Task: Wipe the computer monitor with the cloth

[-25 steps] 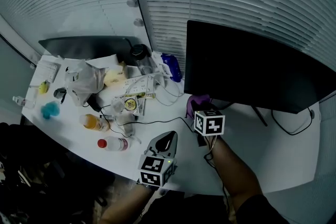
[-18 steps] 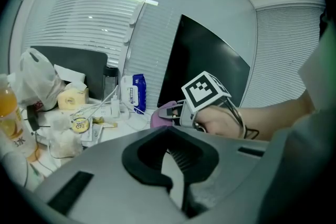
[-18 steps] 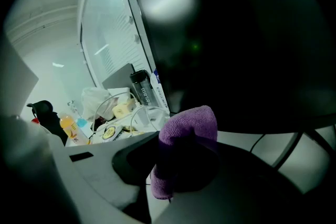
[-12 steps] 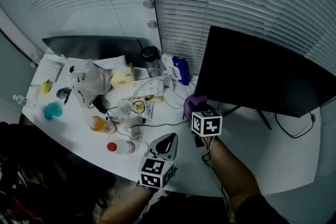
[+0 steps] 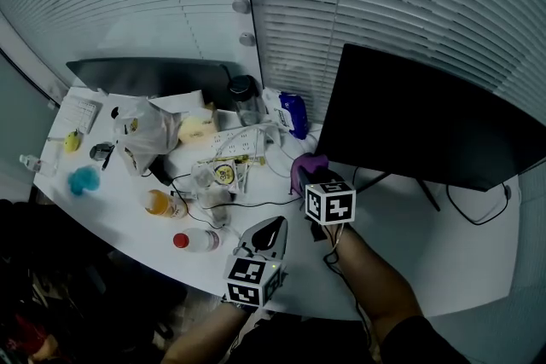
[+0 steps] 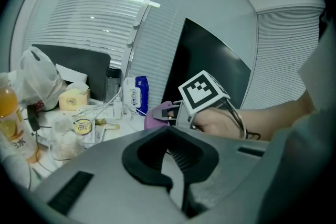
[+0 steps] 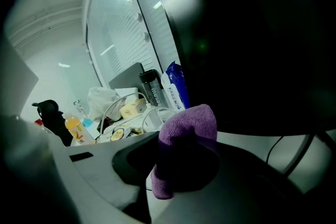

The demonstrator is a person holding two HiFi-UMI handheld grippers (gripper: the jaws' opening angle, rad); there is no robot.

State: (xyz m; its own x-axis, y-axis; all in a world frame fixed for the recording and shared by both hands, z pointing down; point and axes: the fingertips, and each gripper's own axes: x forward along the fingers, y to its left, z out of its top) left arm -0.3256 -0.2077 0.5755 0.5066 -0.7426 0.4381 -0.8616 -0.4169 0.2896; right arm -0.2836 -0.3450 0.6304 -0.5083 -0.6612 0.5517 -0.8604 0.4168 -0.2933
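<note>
A black computer monitor (image 5: 426,119) stands on the white desk (image 5: 426,243) at the right, its screen dark. My right gripper (image 5: 309,175) is shut on a purple cloth (image 5: 305,167), just off the monitor's lower left corner; the right gripper view has the cloth (image 7: 186,136) bunched between the jaws with the dark screen (image 7: 252,44) close on the right. My left gripper (image 5: 269,232) hovers over the desk's front edge, shut with nothing in it. The left gripper view looks at the right gripper's marker cube (image 6: 203,93) and the cloth (image 6: 157,115).
Clutter fills the desk's left half: a white plastic bag (image 5: 141,128), an orange drink bottle (image 5: 159,203), a red-capped bottle (image 5: 198,240), a power strip with cables (image 5: 230,141), a blue pack (image 5: 292,112), a dark tumbler (image 5: 245,98). A second monitor (image 5: 145,77) stands behind. Blinds back everything.
The head view has shifted, so everything sits further right in the frame. My right gripper with the cloth has edged slightly left and up near the monitor's corner. The left gripper has hardly moved.
</note>
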